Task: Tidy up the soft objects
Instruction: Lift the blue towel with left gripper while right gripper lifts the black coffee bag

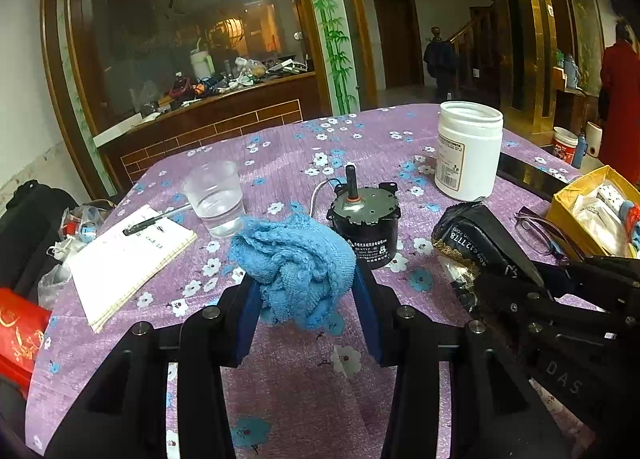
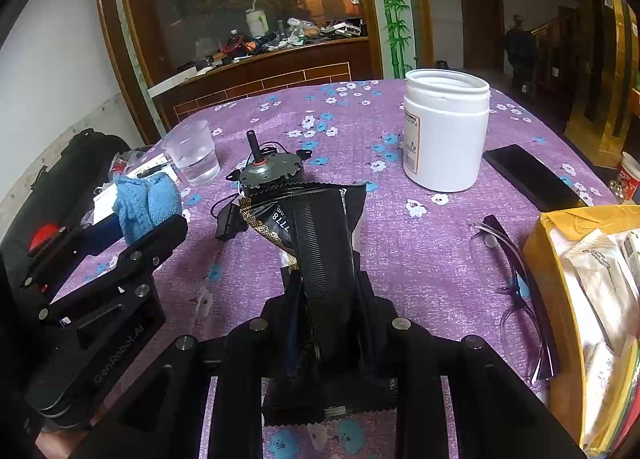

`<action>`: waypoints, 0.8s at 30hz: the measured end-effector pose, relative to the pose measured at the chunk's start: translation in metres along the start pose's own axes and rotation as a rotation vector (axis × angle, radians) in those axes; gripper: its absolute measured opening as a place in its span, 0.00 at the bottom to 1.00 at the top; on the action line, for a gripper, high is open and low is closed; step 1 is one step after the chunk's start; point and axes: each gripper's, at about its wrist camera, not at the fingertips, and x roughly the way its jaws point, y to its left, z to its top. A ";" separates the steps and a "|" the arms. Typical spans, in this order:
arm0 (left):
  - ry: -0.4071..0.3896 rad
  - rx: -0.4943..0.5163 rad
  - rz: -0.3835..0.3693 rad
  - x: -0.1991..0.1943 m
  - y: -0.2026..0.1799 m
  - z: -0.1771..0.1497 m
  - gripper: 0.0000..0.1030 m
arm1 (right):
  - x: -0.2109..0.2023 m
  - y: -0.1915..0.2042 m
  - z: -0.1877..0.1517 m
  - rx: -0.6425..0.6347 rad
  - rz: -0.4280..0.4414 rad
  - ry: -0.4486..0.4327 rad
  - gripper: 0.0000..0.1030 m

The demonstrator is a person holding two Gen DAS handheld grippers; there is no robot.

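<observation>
- Where the purple flowered tablecloth (image 1: 280, 387) spreads under both tools, a crumpled light-blue knitted cloth (image 1: 292, 263): loose, bunched, woolly folds, no clear long axis, a rounded wad with a tail hanging toward the cloth below.
- Held in the left gripper (image 1: 306, 299), blue-padded fingers (image 1: 250, 307) pressing either flank of the wad; jaws at a middling width, closed onto the soft bulk.
- Seen from the right wrist, same blue wad (image 2: 146, 203) at far left, bulging up past the black finger of the left tool.
- Black crinkly foil pouch (image 2: 320, 259), glossy, ribbed seam down its middle, gold patterned band and white digits near its far end.
- Clamped in the right gripper (image 2: 328, 323), jaws narrow, squeezing the pouch's near part; lower edge of the pouch hanging beneath the fingers.
- Long axis of the pouch running away from the right wrist camera, far end pointing toward and overlapping the small grey-topped motor (image 2: 270, 175) with its upright shaft.
- From the left wrist, pouch (image 1: 476, 239) lying to the right, just beside the motor (image 1: 366, 227).
- Behind: clear plastic cup (image 1: 214, 199), open white jar (image 1: 468, 151), notebook (image 1: 128, 255) with a pen (image 1: 154, 221) on it, eyeglasses (image 2: 516, 287), dark phone (image 2: 528, 177), yellow box (image 2: 552, 299) at right.
</observation>
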 end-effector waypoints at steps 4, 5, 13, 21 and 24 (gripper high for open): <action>-0.005 -0.003 0.005 -0.002 0.001 0.000 0.41 | -0.001 -0.001 0.000 -0.002 0.003 -0.004 0.25; -0.009 -0.001 0.011 -0.003 0.001 0.000 0.41 | -0.002 -0.001 0.000 -0.004 0.003 -0.006 0.25; -0.017 0.015 0.018 -0.004 -0.002 0.000 0.41 | -0.004 0.001 0.000 -0.015 0.013 -0.013 0.25; -0.021 0.019 0.015 -0.006 -0.003 0.000 0.41 | -0.005 0.002 0.000 -0.017 0.012 -0.018 0.25; -0.026 0.018 0.013 -0.007 -0.003 0.001 0.41 | -0.005 0.002 0.000 -0.008 0.012 -0.016 0.25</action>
